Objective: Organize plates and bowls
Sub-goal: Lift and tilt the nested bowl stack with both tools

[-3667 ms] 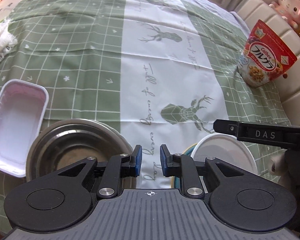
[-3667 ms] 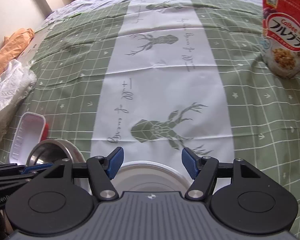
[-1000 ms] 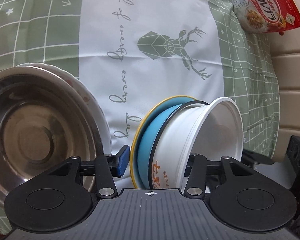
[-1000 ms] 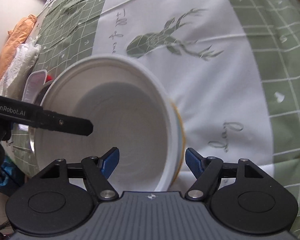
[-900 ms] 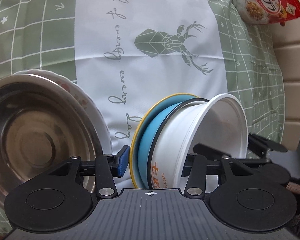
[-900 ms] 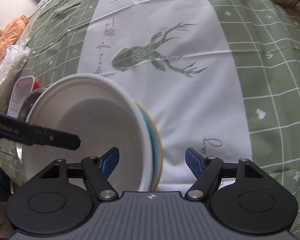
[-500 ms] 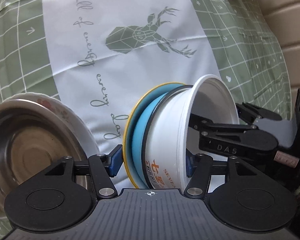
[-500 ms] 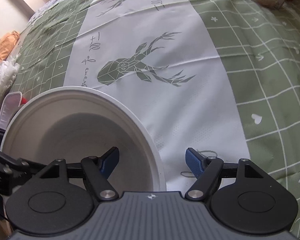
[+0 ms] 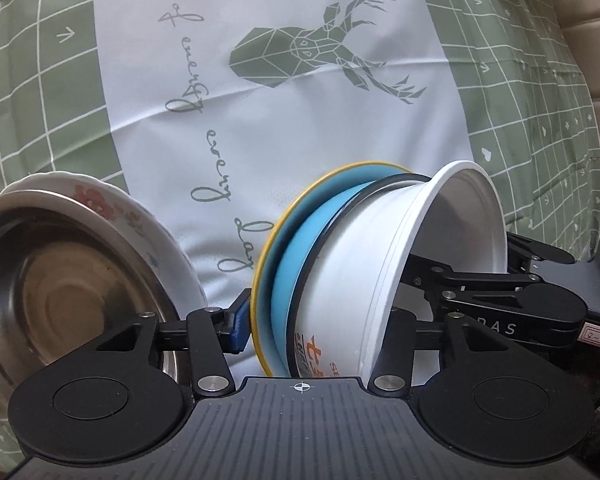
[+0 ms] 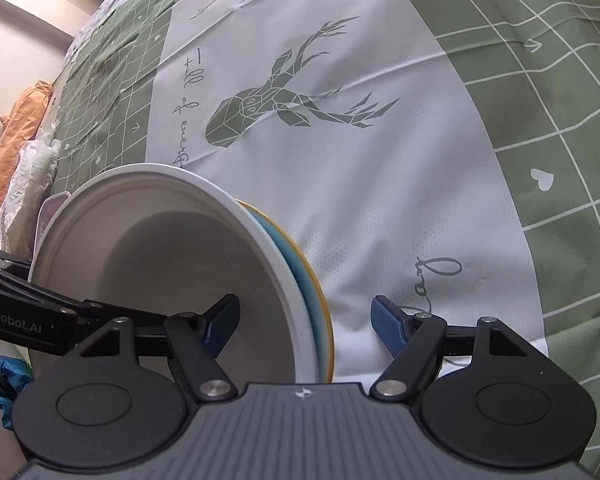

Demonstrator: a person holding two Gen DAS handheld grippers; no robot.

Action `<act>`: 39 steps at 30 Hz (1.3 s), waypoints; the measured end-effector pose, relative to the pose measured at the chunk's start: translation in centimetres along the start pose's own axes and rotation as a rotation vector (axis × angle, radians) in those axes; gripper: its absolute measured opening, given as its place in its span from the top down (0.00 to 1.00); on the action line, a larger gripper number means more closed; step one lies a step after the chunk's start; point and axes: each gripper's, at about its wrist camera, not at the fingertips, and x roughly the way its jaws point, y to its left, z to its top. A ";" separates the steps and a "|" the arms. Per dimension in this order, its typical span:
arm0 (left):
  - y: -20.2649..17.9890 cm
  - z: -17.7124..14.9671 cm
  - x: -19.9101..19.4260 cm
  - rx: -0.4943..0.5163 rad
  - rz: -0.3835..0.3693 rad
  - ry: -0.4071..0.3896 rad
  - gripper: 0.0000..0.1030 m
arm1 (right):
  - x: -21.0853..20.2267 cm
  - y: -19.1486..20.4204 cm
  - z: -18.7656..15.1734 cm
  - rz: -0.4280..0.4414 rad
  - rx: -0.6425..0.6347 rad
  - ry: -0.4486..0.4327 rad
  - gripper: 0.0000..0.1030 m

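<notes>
**Tilted stack between my grippers**

My left gripper (image 9: 316, 326) clamps the tilted stack: white bowl (image 9: 348, 280) nested in a blue plate (image 9: 290, 260), above the deer tablecloth (image 9: 260, 120). My right gripper (image 10: 306, 324) spread wide, one finger inside the bowl. Steel bowl (image 9: 56, 292) on floral plate (image 9: 140, 220) just left.

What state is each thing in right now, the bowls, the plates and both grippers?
white bowl: tipped on its side, nested against the blue plate
blue plate: on edge, yellow-rimmed
left gripper: shut on the bowl and plate stack
right gripper: open, one finger inside the bowl
steel bowl: sitting in the floral plate
floral plate: under the steel bowl
</notes>
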 end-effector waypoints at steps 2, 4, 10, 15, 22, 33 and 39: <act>0.1 0.1 -0.4 -0.030 -0.033 0.005 0.50 | 0.1 -0.4 0.2 0.019 0.050 0.026 0.28; 0.2 0.1 -0.8 -0.056 -0.043 -0.006 0.49 | 0.2 -0.8 0.2 0.061 0.104 0.044 0.28; -1.7 -1.8 -0.4 0.071 0.050 -0.123 0.38 | 0.7 -0.2 -1.0 0.092 0.068 0.041 0.29; -3.2 -3.5 -0.8 0.153 0.082 -0.240 0.35 | 0.0 -0.3 -1.1 0.049 0.015 -0.019 0.28; -2.7 -3.6 -0.8 0.116 0.053 -0.302 0.33 | 0.1 -0.7 -1.3 0.080 -0.015 -0.038 0.27; -2.5 -4.0 -0.8 0.102 0.061 -0.299 0.38 | 0.5 -0.4 -1.0 0.155 0.018 0.013 0.36; -1.7 -4.2 -0.8 0.093 0.066 -0.290 0.42 | 0.7 1.3 -0.9 0.102 -0.045 0.021 0.35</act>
